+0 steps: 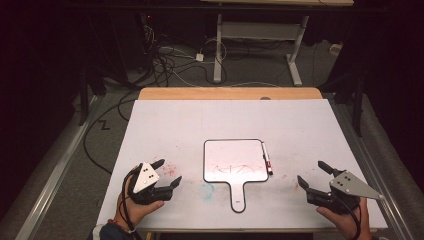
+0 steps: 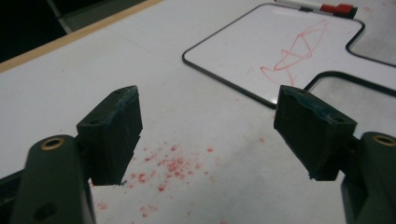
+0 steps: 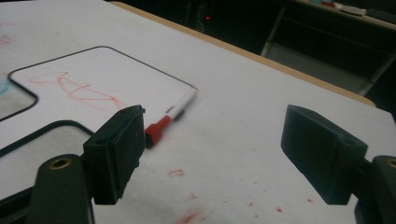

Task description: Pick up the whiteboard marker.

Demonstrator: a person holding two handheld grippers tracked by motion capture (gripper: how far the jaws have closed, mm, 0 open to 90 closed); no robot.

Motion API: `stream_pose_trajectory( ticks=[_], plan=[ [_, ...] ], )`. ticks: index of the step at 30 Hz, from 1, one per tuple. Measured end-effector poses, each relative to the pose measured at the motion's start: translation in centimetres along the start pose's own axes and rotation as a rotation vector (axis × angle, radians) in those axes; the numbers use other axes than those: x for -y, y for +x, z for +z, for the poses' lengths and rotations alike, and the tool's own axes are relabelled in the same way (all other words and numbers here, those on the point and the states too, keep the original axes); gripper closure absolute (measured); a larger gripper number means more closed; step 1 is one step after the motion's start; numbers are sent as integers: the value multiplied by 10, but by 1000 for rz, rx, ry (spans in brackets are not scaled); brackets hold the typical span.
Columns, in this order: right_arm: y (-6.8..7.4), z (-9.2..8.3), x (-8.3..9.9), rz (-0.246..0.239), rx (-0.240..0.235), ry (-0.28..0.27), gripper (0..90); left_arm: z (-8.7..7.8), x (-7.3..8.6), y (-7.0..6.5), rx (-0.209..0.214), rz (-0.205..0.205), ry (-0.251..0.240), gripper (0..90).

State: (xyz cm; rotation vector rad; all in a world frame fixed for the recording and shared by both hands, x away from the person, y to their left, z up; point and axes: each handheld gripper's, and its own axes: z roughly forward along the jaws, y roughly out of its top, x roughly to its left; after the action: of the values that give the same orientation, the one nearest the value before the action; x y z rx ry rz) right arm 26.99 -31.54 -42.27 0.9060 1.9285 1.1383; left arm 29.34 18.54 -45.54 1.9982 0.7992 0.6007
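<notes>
A small paddle-shaped whiteboard [image 1: 235,160] with a black rim and a short handle lies flat near the middle of the table; red scribbles [image 2: 292,53] mark its lower half. A marker with a red cap [image 1: 267,159] lies along its right edge, and is seen again as the marker [image 3: 170,116] just past the board's corner. My left gripper [image 1: 167,172] rests open at the front left, nothing between its jaws. My right gripper [image 1: 311,173] rests open at the front right, also empty. Both point inward toward the board, apart from it.
The table top [image 1: 175,125] is covered in white, with red marker specks [image 2: 170,165] by the left gripper and a faint blue smudge [image 1: 206,190] left of the handle. A wooden edge [image 1: 230,93] runs along the back. Cables and desk legs [image 1: 218,45] lie beyond.
</notes>
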Motion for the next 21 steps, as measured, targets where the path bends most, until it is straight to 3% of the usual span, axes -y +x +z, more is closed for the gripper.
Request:
stream_pose_trajectory(
  ticks=[3,9,12,16,21],
  plan=[
    [-1,1,-1,-5,-2,0,234,6,0,0,-6,9,35,208],
    [-6,6,3,45,-32,23,227,10,3,-3,4,24,58,203],
    [-4,7,1,29,-32,21,227,8,4,-3,-16,40,55,204],
    [-1,10,-2,15,-50,3,245,6,4,-3,-24,29,50,212],
    [-2,18,-4,11,-58,9,253,9,6,-3,-6,28,72,212]
  ],
)
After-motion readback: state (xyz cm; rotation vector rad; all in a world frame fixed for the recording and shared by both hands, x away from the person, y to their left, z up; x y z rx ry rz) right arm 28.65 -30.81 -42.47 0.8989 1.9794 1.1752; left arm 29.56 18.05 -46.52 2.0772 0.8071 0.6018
